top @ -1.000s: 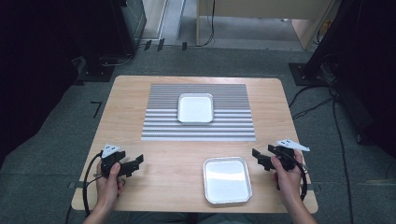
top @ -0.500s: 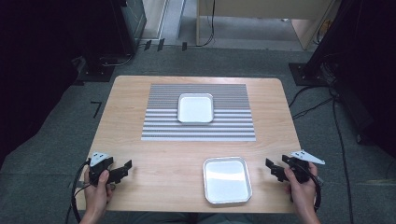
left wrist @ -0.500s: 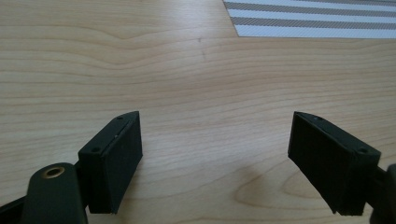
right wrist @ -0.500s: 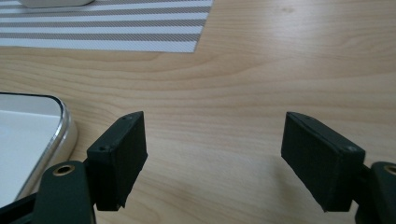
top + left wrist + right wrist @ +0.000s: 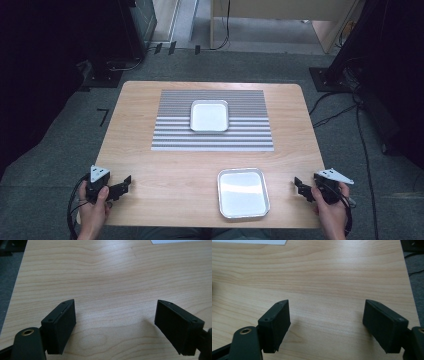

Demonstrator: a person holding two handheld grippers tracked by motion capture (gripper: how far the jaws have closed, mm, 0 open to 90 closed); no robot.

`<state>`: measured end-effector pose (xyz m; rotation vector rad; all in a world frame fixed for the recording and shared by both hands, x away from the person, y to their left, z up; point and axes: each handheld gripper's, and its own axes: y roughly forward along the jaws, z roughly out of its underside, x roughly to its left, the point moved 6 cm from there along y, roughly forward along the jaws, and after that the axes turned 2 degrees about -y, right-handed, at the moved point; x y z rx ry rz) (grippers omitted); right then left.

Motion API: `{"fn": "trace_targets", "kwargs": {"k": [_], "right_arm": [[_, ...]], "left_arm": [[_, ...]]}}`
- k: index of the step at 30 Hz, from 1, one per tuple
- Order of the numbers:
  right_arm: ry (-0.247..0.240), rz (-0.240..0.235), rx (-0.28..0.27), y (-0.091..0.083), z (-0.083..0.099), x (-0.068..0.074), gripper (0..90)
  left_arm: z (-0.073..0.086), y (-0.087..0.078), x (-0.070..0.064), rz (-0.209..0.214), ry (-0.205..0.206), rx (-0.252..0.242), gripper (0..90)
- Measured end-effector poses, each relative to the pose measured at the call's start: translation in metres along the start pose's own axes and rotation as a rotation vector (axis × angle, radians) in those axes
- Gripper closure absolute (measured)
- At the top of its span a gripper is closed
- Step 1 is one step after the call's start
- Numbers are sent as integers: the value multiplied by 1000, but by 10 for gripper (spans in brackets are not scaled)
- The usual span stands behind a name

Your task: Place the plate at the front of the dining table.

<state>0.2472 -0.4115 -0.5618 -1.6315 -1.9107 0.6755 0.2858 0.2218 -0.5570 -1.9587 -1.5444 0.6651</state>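
Near tray point(image 5: 243, 192) sits between left hand-held gripper point(image 5: 121, 186) and right hand-held gripper point(image 5: 301, 188), both released, empty.

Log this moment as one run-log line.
left tongs: open, empty | right tongs: open, empty | shiny rectangular metal tray: between them, untouched | white square tray: on striped mat

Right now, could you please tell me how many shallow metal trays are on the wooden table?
2. One square silver metal tray sits on the grey striped mat at the far middle; a larger silver metal tray lies on bare wood near the front edge.
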Motion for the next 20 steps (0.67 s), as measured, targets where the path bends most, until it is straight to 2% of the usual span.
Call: {"fn": "trace_targets", "kwargs": {"k": [2,4,6,10,20], "right_arm": [[-17,18,-3,0,1,1,221],[-62,52,-13,2,3,4,217],[-88,66,-21,1,3,6,217],[-69,23,-8,2,3,5,203],[-75,23,-8,2,3,5,202]], "left_arm": [[1,1,-3,-2,27,0,153],[1,2,-3,-1,26,-10,144],[1,2,-3,-2,26,-10,142],[1,2,-3,-2,26,-10,142],[1,2,-4,-1,27,-9,136]]}}
